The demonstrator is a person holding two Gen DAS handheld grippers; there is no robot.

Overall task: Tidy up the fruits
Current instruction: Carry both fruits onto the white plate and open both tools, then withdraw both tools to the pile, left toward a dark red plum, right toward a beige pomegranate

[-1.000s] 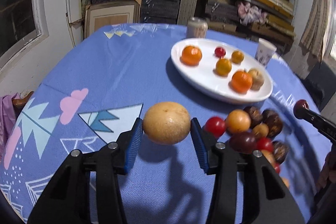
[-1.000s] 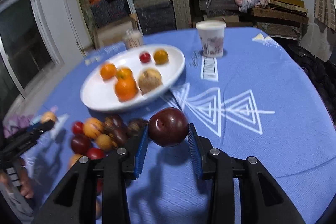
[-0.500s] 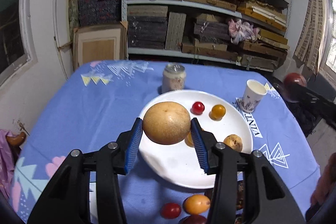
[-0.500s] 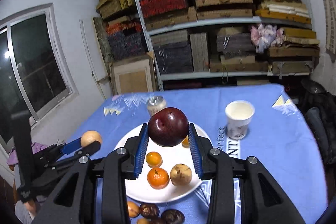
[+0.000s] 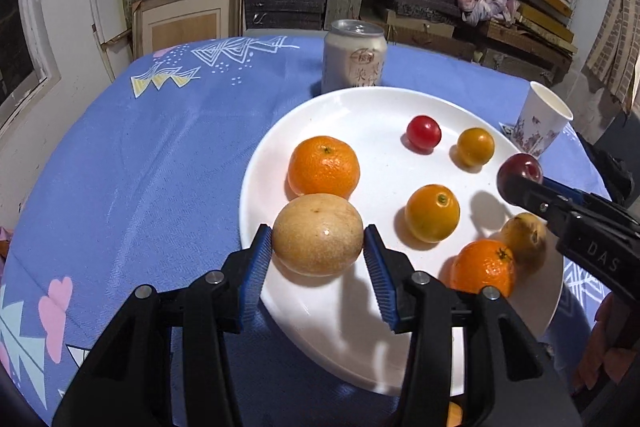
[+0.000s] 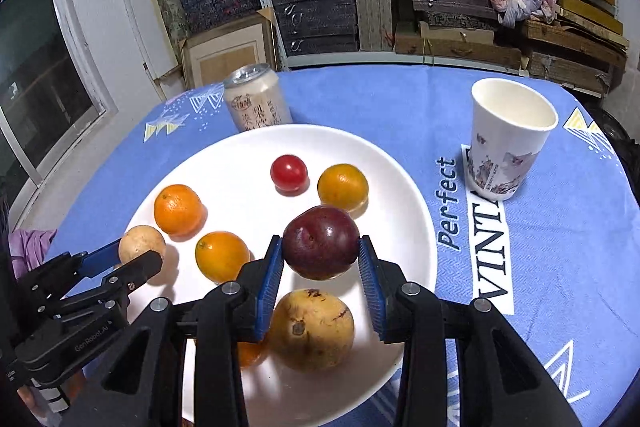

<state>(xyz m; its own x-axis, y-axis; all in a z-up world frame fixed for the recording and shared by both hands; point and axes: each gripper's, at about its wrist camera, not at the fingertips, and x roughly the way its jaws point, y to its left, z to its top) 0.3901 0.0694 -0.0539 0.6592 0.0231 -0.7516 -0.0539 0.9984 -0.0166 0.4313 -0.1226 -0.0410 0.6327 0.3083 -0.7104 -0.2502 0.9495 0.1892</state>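
My left gripper (image 5: 318,247) is shut on a tan round fruit (image 5: 318,233), held over the near left rim of the white plate (image 5: 360,107). My right gripper (image 6: 320,259) is shut on a dark red plum (image 6: 320,242), held over the plate (image 6: 240,155); it also shows in the left wrist view (image 5: 520,169). On the plate lie several oranges, a red cherry tomato (image 6: 289,173) and a yellowish spotted fruit (image 6: 311,329). The left gripper with its tan fruit (image 6: 141,247) shows at the left of the right wrist view.
A drink can (image 5: 354,57) stands just behind the plate. A paper cup (image 6: 508,143) stands to the plate's right on the blue patterned tablecloth (image 5: 140,167). Shelves of stacked boxes stand behind the table.
Both grippers have moved forward and down from above the table to just over the plate, each still holding its fruit. The loose fruit pile has dropped out of view.
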